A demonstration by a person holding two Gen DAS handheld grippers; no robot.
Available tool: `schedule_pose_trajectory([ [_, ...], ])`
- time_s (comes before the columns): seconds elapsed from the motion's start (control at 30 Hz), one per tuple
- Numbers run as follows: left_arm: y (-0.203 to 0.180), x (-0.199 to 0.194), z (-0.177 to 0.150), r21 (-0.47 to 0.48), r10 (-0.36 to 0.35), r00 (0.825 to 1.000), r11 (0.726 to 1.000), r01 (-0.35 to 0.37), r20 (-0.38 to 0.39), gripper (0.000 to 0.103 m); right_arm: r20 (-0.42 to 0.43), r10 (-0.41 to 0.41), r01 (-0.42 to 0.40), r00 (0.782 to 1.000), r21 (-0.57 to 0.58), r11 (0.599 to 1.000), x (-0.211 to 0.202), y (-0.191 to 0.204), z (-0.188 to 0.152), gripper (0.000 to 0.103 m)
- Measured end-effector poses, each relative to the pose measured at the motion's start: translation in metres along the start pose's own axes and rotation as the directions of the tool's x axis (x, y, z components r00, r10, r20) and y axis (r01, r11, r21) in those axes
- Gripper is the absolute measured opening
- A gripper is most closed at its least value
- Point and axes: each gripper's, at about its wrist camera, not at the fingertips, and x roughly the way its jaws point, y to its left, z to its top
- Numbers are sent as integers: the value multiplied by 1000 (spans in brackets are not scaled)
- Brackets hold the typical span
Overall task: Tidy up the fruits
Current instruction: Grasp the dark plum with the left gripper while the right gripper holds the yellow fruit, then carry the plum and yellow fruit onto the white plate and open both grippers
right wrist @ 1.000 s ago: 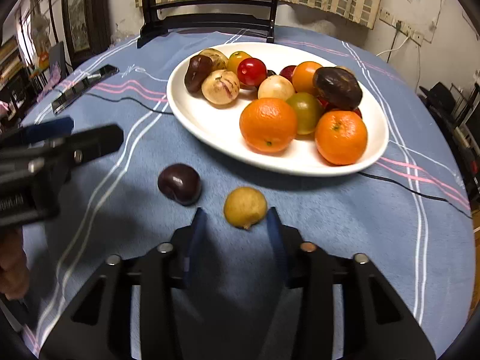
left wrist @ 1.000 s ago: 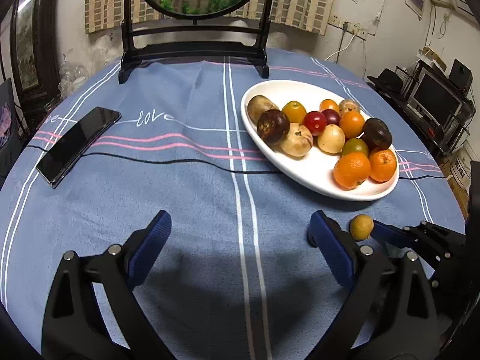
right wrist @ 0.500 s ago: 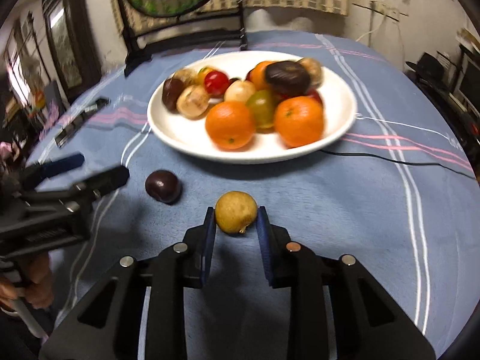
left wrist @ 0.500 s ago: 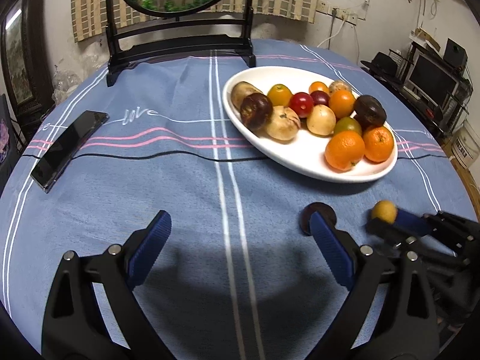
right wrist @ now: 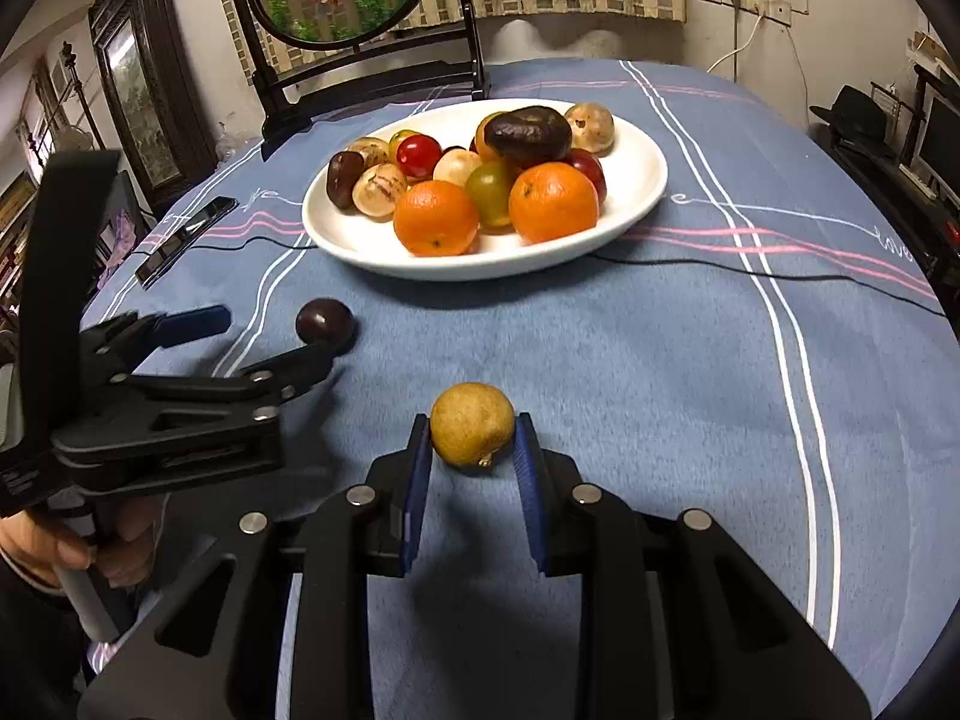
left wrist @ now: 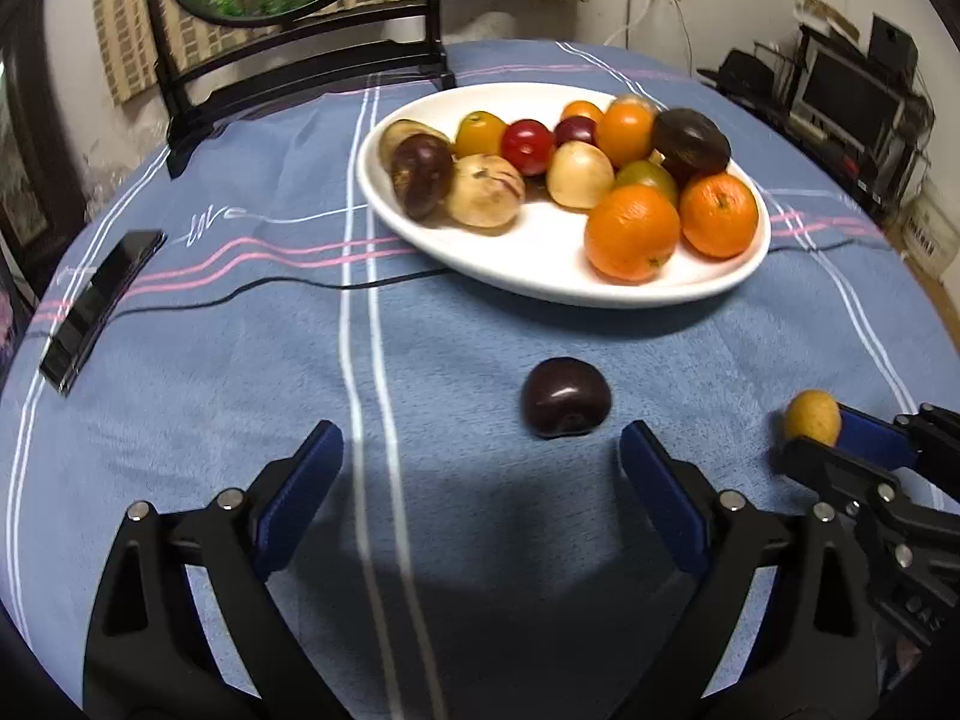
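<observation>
A white oval plate [left wrist: 540, 264] [right wrist: 636, 180] holds several fruits: oranges, tomatoes, dark and pale fruits. A dark purple fruit [left wrist: 565, 397] [right wrist: 326, 322] lies on the blue cloth in front of the plate. My left gripper [left wrist: 480, 468] is open, just behind that fruit; in the right wrist view it [right wrist: 264, 342] reaches the fruit from the left. My right gripper [right wrist: 473, 438] is shut on a small yellow-brown fruit [right wrist: 473, 432] [left wrist: 812, 417], held just above the cloth.
A black phone [left wrist: 99, 306] [right wrist: 183, 237] lies at the table's left. A thin black cable [left wrist: 270, 291] runs across the cloth under the plate. A round painted screen on a black stand [right wrist: 366, 72] stands at the far edge. Shelves with electronics [left wrist: 858, 102] stand to the right.
My right gripper closed on the yellow-brown fruit and lifted it slightly. My left gripper moved forward and right, bringing the dark purple fruit in front of its open jaws.
</observation>
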Motion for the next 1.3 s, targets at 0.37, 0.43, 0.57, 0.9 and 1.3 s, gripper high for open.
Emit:
schedule_pose_trajectory([
  [0.37, -22, 13, 12, 46, -29, 999, 998, 30, -21, 55, 5, 23, -23, 1000, 6, 1000, -4, -4, -4, 28],
  [0.43, -28, 11, 12, 72, -54, 998, 996, 55, -15, 33, 3, 25, -25, 1000, 3, 1000, -4, -3, -4, 28],
  [0.57, -30, 10, 11, 75, -49, 999, 996, 50, -16, 33, 3, 26, -26, 1000, 2, 1000, -4, -2, -4, 28],
  [0.9, -18, -6, 11, 27, -70, 998, 997, 70, -11, 33, 9, 19, -19, 1000, -3, 1000, -10, 1, -6, 28],
  [1.3, -19, -46, 23, 58, -81, 995, 995, 77, 65, 33, 90, 5, 1, 996, -64, 998, -37, 9, 14, 28],
])
